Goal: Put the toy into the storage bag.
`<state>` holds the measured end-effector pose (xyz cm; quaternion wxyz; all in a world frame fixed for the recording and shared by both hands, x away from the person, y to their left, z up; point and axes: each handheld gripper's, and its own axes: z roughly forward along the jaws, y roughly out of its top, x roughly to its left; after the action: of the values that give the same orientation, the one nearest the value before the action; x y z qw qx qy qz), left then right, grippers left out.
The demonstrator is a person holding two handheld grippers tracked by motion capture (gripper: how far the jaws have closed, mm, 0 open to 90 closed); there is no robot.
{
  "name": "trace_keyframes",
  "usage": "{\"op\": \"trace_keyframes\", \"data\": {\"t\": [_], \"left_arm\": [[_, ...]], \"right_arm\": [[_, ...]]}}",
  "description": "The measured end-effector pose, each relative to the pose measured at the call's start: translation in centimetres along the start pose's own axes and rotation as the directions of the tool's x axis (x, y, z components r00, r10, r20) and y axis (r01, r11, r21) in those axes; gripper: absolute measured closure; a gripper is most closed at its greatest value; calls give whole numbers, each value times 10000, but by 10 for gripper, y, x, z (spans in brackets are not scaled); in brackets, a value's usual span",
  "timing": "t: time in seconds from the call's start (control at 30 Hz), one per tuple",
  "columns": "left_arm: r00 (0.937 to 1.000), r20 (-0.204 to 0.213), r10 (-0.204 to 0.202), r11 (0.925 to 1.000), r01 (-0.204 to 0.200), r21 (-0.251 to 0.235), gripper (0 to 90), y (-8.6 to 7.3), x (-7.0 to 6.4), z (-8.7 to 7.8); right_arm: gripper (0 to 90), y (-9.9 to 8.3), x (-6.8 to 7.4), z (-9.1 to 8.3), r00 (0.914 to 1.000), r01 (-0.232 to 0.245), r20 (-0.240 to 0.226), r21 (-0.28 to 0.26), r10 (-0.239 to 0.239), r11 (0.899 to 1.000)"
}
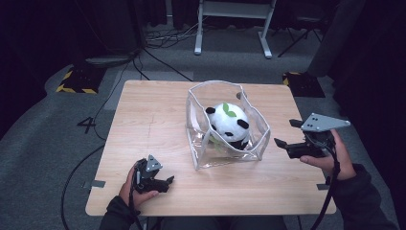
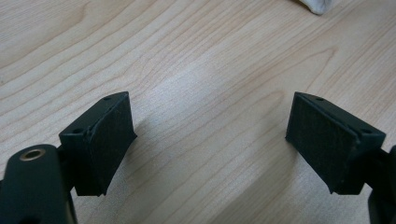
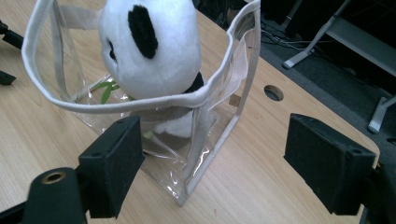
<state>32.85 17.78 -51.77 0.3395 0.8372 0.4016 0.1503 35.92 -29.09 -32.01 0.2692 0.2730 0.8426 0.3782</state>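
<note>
Panda plush (image 1: 229,124) sits upright inside the clear bag (image 1: 253,139), roughly mid-table and a bit toward the right edge. The bag's mouth gapes open at the top, which is probably why the toy stays propped instead of flopping over. Right gripper (image 1: 288,133) hovers just off the bag's right side, jaws spread wide, holding nothing (looks lined up for the rim, I'd guess). Left gripper (image 1: 168,182) rests near the table's (image 1: 143,110) front-left corner, also wide open and empty, well apart from the bag.
</note>
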Motion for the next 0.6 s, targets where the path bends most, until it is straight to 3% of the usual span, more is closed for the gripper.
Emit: {"op": "trace_keyframes", "data": {"t": [0.6], "left_arm": [[10000,1,4,10000,-4,2,152,0,0,0]], "right_arm": [[193,-16,1,7,9998,-55,-168,318,61,9995]]}}
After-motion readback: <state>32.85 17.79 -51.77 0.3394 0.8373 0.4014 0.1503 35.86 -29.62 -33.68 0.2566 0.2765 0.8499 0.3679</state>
